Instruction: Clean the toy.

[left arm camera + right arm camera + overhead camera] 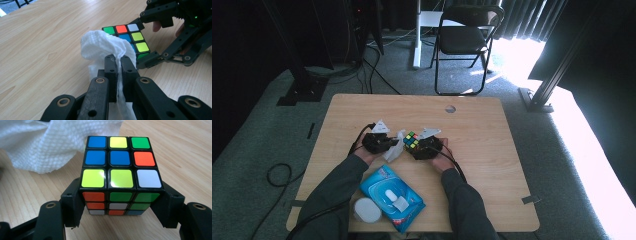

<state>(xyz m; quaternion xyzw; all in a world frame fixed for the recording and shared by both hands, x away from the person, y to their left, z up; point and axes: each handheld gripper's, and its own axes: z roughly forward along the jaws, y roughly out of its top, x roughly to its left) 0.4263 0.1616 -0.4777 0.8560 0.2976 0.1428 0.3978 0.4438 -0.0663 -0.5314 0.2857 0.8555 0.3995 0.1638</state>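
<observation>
Your right gripper point(120, 202) clamps the Rubik's cube point(120, 172) at desk point(492, 150) centre. Your left gripper point(118, 63), jaws pinching a wet wipe point(102, 45), sits just beside; cube's face lies straight ahead of the wipe.

Left tool point(116, 65) clamped; right tool point(121, 202) gripping.

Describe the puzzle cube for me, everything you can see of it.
The puzzle cube is a black-framed three-by-three with glossy stickers, scrambled: blue, yellow, green, orange and white on top. It sits level, clamped at its sides between the right gripper jaws, low over the wooden table. The white wipe, pinched in the left gripper, drapes against one side.
</observation>
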